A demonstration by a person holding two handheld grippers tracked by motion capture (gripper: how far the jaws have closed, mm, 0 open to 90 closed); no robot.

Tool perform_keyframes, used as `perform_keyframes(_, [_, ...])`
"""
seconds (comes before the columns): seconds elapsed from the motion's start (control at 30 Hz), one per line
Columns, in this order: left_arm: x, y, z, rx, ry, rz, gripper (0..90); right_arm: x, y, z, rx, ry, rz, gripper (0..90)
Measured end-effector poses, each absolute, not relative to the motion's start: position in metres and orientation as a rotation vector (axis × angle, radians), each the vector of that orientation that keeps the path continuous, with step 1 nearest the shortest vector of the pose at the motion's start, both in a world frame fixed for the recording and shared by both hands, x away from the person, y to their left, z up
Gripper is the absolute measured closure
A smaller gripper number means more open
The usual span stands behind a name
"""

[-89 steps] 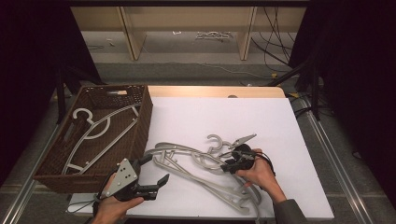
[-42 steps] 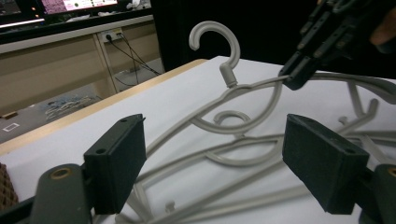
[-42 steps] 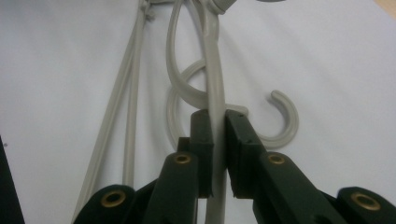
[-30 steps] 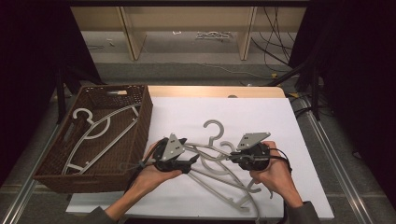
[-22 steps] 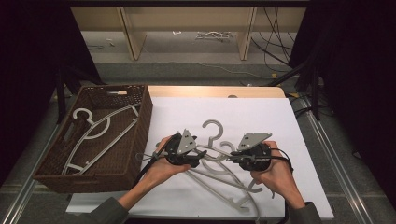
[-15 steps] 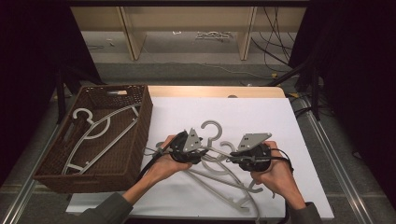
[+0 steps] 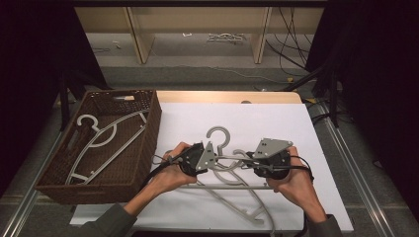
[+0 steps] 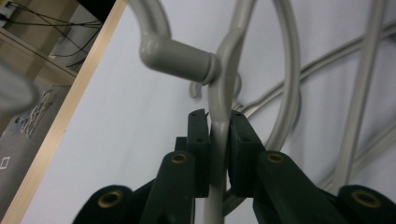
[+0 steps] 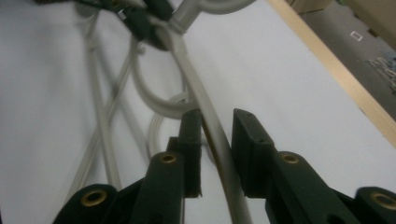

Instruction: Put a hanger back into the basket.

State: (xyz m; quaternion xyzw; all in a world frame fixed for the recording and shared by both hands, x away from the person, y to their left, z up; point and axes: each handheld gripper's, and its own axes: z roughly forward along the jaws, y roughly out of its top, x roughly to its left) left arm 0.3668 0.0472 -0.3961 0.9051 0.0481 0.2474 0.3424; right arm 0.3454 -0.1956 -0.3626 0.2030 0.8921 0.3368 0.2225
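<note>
One hanger (image 7: 106,143) lies in the basket (image 7: 148,148); left hand-held gripper (image 8: 218,140) clamps the top hanger (image 8: 224,79), right hand-held gripper (image 9: 215,140) open around it, others wait on the bench (image 7: 276,118)

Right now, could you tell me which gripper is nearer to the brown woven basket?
Left. The left gripper sits just right of the basket, clamped on a grey plastic hanger; the right gripper is farther right.

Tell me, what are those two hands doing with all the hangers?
A person holds a gripper in each hand over a pile of grey hangers on the white table. The left gripper is pinching the top hanger just below its hook. The right gripper sits open around that hanger's arm. Another hanger lies in the brown basket.
</note>
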Motion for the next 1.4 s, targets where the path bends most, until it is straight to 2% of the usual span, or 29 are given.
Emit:
perform_keyframes(0.07, [0.365, 0.048, -0.393, 2.331, 0.169, 0.592, 82.3, 0.346, -0.196, -0.361, 0.624, 2.431, 0.957, 62.5])
perform_keyframes(0.1, [0.366, 0.049, -0.392, 2.331, 0.179, 0.574, 82.4, 0.345, -0.195, -0.359, 0.658, 2.402, 0.991, 55.0])
perform_keyframes(0.23, [0.369, 0.055, -0.389, 2.309, 0.249, 0.536, 82.4, 0.344, -0.195, -0.352, 0.717, 2.319, 1.035, 43.1])
perform_keyframes(0.5, [0.378, 0.08, -0.368, 2.276, 0.414, 0.499, 82.4, 0.331, -0.212, -0.33, 0.832, 2.148, 1.244, 33.2])
perform_keyframes(0.8, [0.385, 0.104, -0.342, 2.231, 0.526, 0.471, 82.5, 0.318, -0.222, -0.327, 0.848, 2.023, 1.365, 31.8])
perform_keyframes(0.93, [0.386, 0.112, -0.327, 2.19, 0.557, 0.412, 82.4, 0.315, -0.228, -0.33, 0.878, 2.002, 1.408, 31.2])
perform_keyframes(1.4, [0.397, 0.173, -0.274, 2.103, 0.666, 0.456, 82.4, 0.319, -0.233, -0.375, 0.993, 2.069, 1.412, 27.0])
